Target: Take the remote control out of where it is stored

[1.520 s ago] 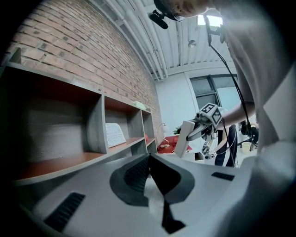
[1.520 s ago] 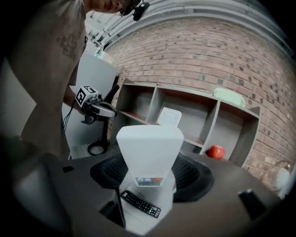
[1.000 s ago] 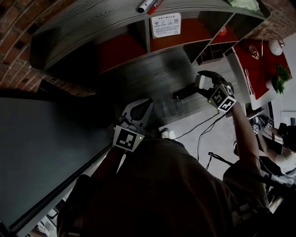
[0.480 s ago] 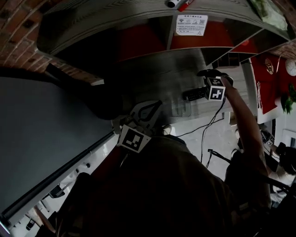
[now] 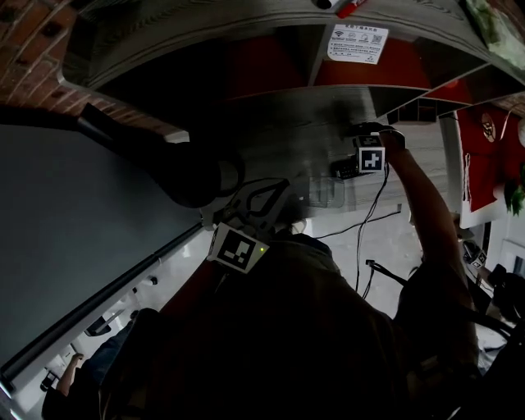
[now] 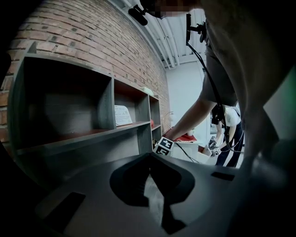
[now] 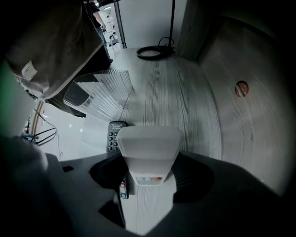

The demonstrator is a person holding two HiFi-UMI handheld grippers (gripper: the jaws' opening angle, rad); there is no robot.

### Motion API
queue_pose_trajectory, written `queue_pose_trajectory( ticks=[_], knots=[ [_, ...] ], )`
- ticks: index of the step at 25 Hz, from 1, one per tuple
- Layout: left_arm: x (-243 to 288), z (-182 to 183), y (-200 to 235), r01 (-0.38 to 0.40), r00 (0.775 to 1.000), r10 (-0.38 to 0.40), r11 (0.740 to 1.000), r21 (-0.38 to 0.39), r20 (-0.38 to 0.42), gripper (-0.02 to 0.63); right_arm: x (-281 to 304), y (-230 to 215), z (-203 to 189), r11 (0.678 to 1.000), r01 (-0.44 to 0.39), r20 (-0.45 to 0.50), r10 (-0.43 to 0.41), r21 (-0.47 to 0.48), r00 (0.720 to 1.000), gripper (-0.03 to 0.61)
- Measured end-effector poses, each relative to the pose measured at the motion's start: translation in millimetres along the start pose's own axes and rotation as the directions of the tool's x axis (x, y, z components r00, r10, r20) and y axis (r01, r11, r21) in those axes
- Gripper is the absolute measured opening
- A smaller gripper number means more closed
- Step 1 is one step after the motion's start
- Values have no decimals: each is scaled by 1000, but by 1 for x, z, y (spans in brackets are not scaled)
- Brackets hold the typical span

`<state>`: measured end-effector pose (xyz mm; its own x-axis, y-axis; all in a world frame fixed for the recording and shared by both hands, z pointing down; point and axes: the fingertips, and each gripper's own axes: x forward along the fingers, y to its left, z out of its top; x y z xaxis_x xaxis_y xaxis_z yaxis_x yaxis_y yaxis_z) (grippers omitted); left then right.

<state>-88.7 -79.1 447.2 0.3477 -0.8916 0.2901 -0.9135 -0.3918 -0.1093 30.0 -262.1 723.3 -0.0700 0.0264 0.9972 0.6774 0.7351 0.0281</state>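
The black remote control point(image 5: 344, 169) point(image 7: 114, 135) lies along the grey wooden shelf board point(image 5: 287, 135), beside a clear ribbed holder point(image 5: 328, 193) point(image 7: 99, 92). My right gripper point(image 5: 361, 157) point(image 7: 138, 159) is shut on the remote, and its white fingers point(image 7: 149, 148) cover the remote's middle. The remote's buttons show above and below those fingers. My left gripper point(image 5: 261, 197) point(image 6: 150, 163) hangs shut and holds nothing, close to my body and below the shelf's front edge.
The shelf unit point(image 6: 69, 134) stands against a brick wall point(image 6: 92, 41). A printed paper sign point(image 5: 358, 43) leans in an upper compartment, and markers point(image 5: 340, 6) lie on top. A black cable coil point(image 7: 155, 52) rests at the board's far end. Cables point(image 5: 365, 221) hang below my right arm.
My right gripper has stayed on the remote and shifted slightly closer to the clear holder. The head camera has tilted. The left gripper has kept its place by my body.
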Motion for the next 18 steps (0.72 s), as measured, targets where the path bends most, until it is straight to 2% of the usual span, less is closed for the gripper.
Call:
queue_pose_trajectory(
  ticks=[5,8,12,18],
  knots=[
    [-1,-4,1,-5,1000,5,1000,3,-15,11,17,-2,5,999,-42,-34,41,-3,999,295],
    [-4,-11,3,-28,999,27,999,-24,-18,11,26,-1,5,998,-62,-53,62,6,997,295],
    [-8,-11,9,-35,999,35,999,-4,-29,11,35,-7,4,999,-39,-87,38,-8,995,295],
    [-13,-23,11,-63,997,61,997,-46,-43,11,47,-6,6,997,-66,-95,63,-33,994,295]
  ],
)
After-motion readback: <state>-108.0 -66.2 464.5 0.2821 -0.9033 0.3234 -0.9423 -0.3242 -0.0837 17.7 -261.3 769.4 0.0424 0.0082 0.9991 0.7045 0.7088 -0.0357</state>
